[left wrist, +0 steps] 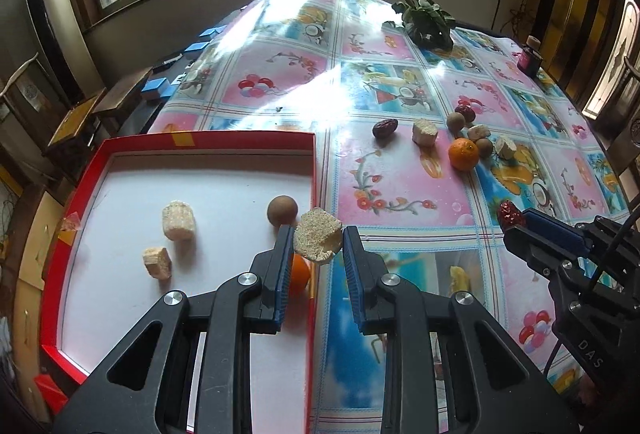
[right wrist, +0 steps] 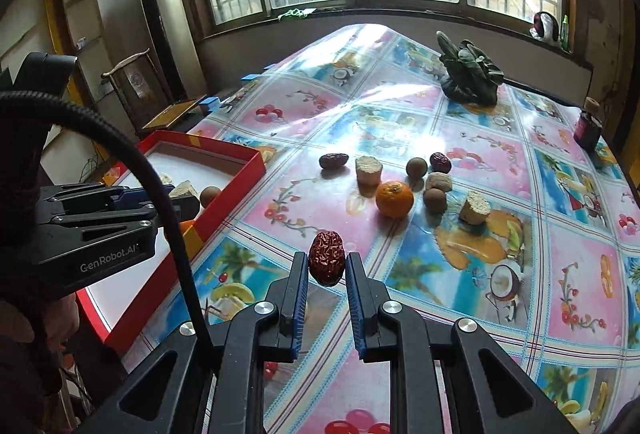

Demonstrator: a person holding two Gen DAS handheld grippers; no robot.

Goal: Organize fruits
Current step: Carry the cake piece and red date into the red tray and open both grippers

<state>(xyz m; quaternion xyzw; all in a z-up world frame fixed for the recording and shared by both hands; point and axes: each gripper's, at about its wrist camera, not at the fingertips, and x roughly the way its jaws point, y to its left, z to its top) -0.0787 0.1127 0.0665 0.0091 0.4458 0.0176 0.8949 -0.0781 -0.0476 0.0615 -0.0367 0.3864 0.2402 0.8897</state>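
Above the red tray's right rim, left claw grips a pale sugarcane chunk; over the tabletop, right claw clamps a red date.

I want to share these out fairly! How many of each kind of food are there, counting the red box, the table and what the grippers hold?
pale chunks: 6
red dates: 3
brown round fruits: 3
oranges: 2
Total: 14
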